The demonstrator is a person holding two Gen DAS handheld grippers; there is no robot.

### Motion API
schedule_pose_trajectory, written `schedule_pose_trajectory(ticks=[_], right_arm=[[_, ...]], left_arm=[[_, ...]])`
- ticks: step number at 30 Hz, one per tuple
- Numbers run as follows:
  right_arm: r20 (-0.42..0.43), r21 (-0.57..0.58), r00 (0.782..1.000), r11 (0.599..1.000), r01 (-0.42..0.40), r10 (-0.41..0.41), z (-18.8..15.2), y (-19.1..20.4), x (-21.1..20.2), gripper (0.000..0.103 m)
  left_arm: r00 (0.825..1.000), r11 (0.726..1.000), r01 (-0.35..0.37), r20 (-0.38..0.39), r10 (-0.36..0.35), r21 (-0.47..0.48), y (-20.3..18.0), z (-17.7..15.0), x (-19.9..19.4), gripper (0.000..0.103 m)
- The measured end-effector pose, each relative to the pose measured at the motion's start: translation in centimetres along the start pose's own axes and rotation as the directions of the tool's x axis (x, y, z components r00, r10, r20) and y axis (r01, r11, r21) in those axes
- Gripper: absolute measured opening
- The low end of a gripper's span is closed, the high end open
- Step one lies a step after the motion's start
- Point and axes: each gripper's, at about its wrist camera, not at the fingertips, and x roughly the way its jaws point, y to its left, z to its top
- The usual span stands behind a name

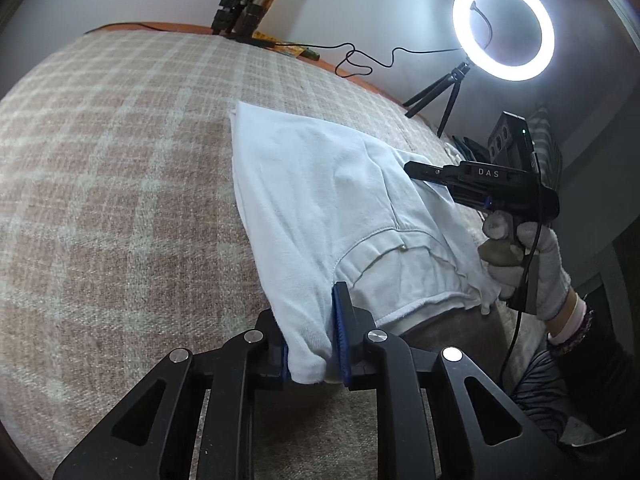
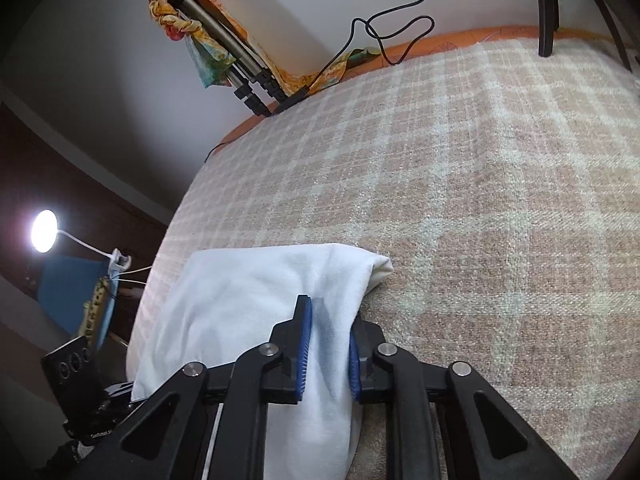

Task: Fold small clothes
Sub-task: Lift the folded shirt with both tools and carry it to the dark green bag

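both claws, left (image 1: 310,344) and right (image 2: 328,354), pinch the white garment (image 1: 320,184) on the blanket (image 1: 120,160); uneven lifting may skew the fold.

2 low, close wrist views, sharing plaid blanket (image 1: 120,152)

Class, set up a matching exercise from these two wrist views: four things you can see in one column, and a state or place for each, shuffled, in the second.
Things:
1. white cotton garment
2. round white ring light
3. pink-and-cream checked blanket
4. folded metal tripod

States or places:
A. lit, on a small black stand
B. leaning on the wall, wrapped in patterned cloth
C. pinched by the left hand-held gripper and the right hand-held gripper
D. spread under the garment

Pairs: 1-C, 2-A, 3-D, 4-B
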Motion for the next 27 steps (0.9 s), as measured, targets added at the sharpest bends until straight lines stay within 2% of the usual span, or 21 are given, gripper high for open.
schedule_pose_trajectory(ticks=[4,11,18,27], right_arm=[[0.004,-0.047,0.999,0.998,0.049,-0.049,0.1,0.9,-0.2,0.008],[0.047,-0.113,0.994,0.989,0.099,-0.094,0.1,2.5,-1.1,0.006],[0.096,-0.169,0.992,0.981,0.095,-0.079,0.1,4.5,-3.0,0.005],[0.149,-0.194,0.986,0.975,0.104,-0.076,-0.1,5.2,-5.7,0.005]], left_arm=[[1.0,0.999,-0.019,0.007,0.018,0.026,-0.4,-0.1,0.1,0.015],[0.999,0.998,-0.026,0.028,0.025,0.05,-1.3,0.1,0.1,0.013],[0.999,1.0,-0.002,0.048,0.0,0.031,-1.4,0.4,-0.8,0.012],[0.997,0.996,0.008,0.07,-0.014,0.091,-3.4,1.1,-1.1,0.012]])
